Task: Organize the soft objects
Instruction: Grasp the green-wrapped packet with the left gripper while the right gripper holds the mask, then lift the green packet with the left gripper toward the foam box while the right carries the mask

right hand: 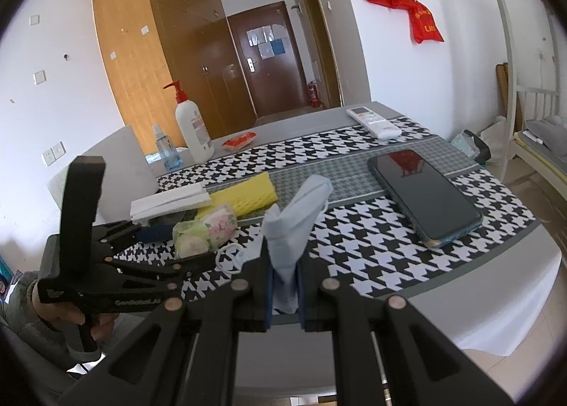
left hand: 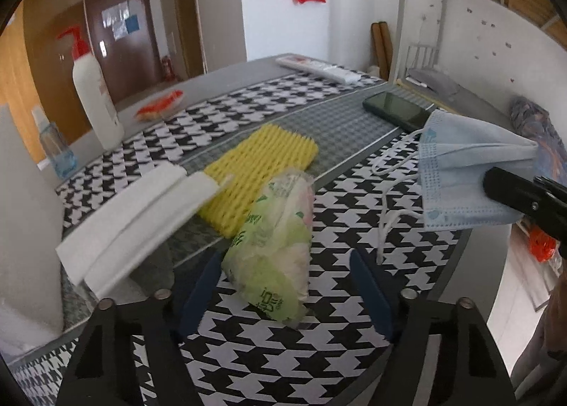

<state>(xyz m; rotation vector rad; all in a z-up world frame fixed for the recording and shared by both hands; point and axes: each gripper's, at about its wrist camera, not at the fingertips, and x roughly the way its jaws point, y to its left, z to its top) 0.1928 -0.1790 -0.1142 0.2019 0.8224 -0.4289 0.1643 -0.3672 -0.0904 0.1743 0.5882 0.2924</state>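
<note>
A green tissue pack [left hand: 276,235] [right hand: 205,228] lies on the houndstooth cloth [left hand: 354,204]. My left gripper [left hand: 283,257] [right hand: 184,246] straddles it, open, with its left finger close against the pack and its right finger clearly apart. My right gripper [right hand: 281,264] is shut on a light blue face mask [right hand: 301,207] [left hand: 460,172], held up off the table with its ear loops hanging. A yellow foam net [left hand: 262,165] [right hand: 248,198] and a folded white pad [left hand: 134,221] [right hand: 170,204] lie just beyond the pack.
A black phone [left hand: 397,110] [right hand: 425,193] lies to the right. A white remote [right hand: 374,120] sits at the far edge. A pump bottle [right hand: 193,129], a spray bottle [right hand: 166,150] and a red packet [right hand: 239,142] stand at the far left. A bunk bed frame [right hand: 514,62] rises at right.
</note>
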